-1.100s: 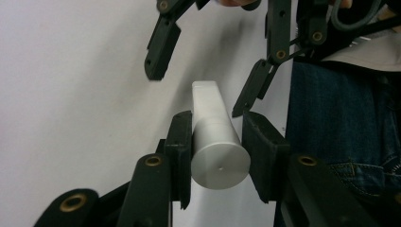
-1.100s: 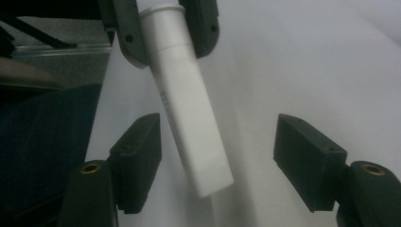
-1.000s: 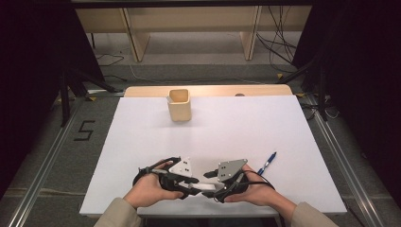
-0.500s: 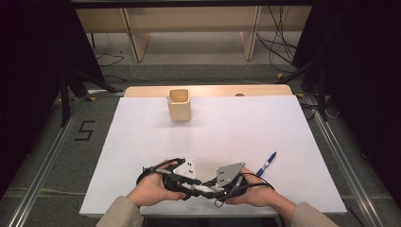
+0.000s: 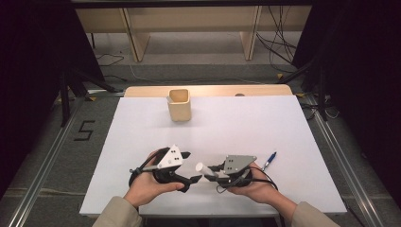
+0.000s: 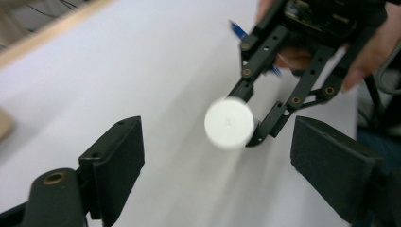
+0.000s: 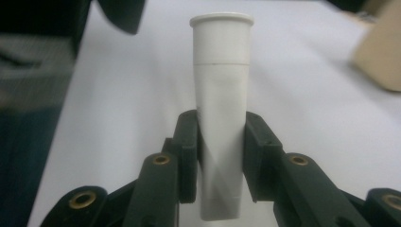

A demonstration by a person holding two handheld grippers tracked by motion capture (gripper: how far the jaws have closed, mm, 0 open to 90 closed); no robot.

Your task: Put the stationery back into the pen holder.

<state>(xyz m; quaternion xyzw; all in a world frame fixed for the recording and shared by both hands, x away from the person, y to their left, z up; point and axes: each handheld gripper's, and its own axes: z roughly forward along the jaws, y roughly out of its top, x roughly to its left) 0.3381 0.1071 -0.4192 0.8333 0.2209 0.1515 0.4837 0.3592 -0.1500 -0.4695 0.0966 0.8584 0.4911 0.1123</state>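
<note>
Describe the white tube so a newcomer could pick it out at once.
Start at the white table and go to its near edge, where two hands hold black grippers. The white tube sticks out from the right gripper, clamped between its jaws, pointing at the open left gripper. Unlike the blue pen nearby, it is thick, white and flat-ended.

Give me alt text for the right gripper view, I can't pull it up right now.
The right gripper is clamped on a white tube with a capped end, which points away from the camera over the white table. A tan wooden box sits blurred at the upper right edge.
</note>
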